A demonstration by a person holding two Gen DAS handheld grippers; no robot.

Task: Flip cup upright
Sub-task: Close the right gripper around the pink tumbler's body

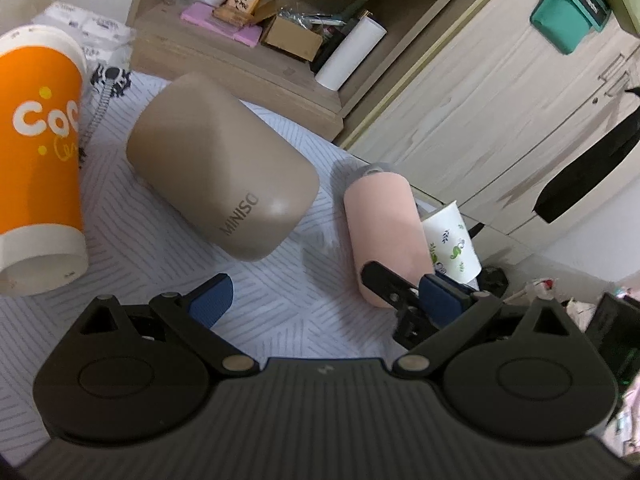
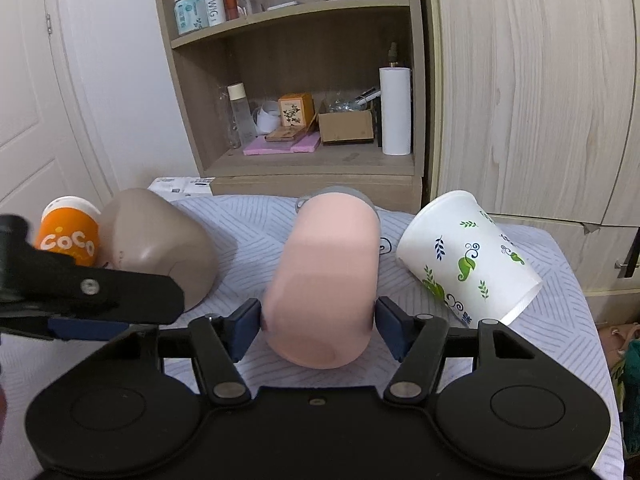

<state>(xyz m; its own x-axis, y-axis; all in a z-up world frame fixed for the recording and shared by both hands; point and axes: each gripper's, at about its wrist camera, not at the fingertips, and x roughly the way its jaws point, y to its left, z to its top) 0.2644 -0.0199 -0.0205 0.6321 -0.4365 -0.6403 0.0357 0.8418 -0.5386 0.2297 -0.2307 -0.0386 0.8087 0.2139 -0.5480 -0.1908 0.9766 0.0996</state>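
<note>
A pink cup [image 2: 324, 280] lies on its side on the striped cloth, base toward me, grey lid end away. My right gripper [image 2: 318, 322] is closed around its base end, with both blue pads touching its sides. In the left wrist view the pink cup [image 1: 380, 220] lies at the right, with the right gripper's finger against it. My left gripper [image 1: 324, 300] is open and empty above the cloth, near the tan MINISO cup [image 1: 224, 176], which lies on its side.
An orange COCO paper cup [image 1: 40, 160] lies at the left and a white leaf-print paper cup [image 2: 468, 260] at the right, both tipped over. A wooden shelf unit [image 2: 296, 168] with bottles, boxes and a paper roll stands behind the table. A wardrobe stands at the right.
</note>
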